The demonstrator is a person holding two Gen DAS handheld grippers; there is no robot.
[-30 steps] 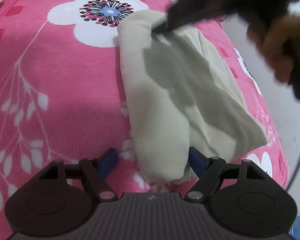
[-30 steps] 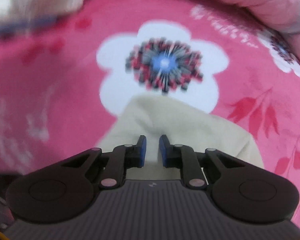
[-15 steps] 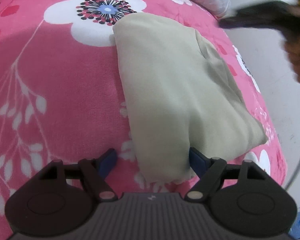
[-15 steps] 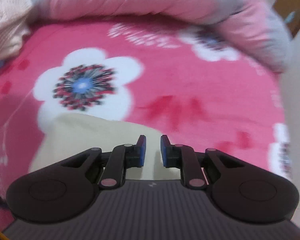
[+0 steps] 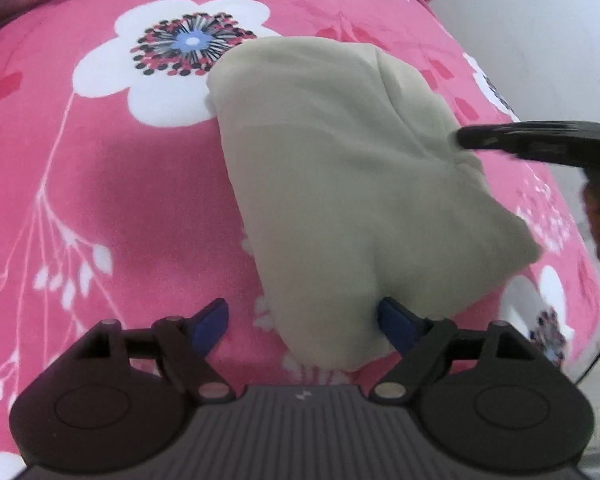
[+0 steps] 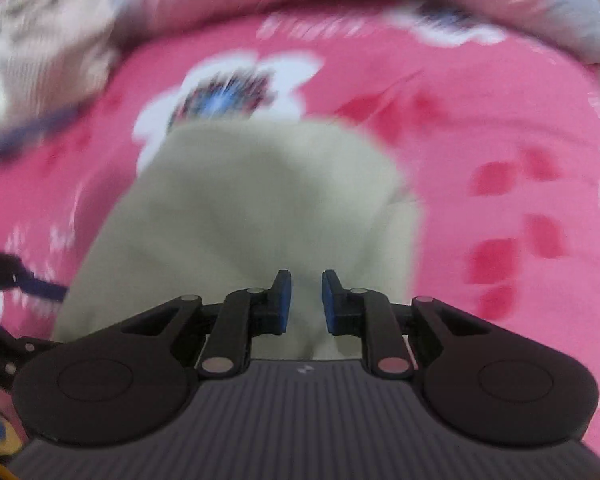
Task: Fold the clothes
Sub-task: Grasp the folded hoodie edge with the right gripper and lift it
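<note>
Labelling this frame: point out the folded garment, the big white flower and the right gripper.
folded garment [image 5: 340,184]: left wrist view, middle of top layer.
big white flower [image 5: 192,42]: left wrist view, dark centre.
right gripper [image 6: 306,298]: right wrist view, gap between blue pads.

A pale beige-green garment [image 5: 340,184] lies folded into a thick, compact bundle on the pink flowered bedcover [image 5: 100,200]. It is plain, soft and matte, with rounded folded edges and a seam-like crease running down its right part. Its far end overlaps the rim of a large white flower with a blue centre. Its right side reaches close to the right edge of the bedcover, and its near end narrows to a blunt, rounded fold.
</note>
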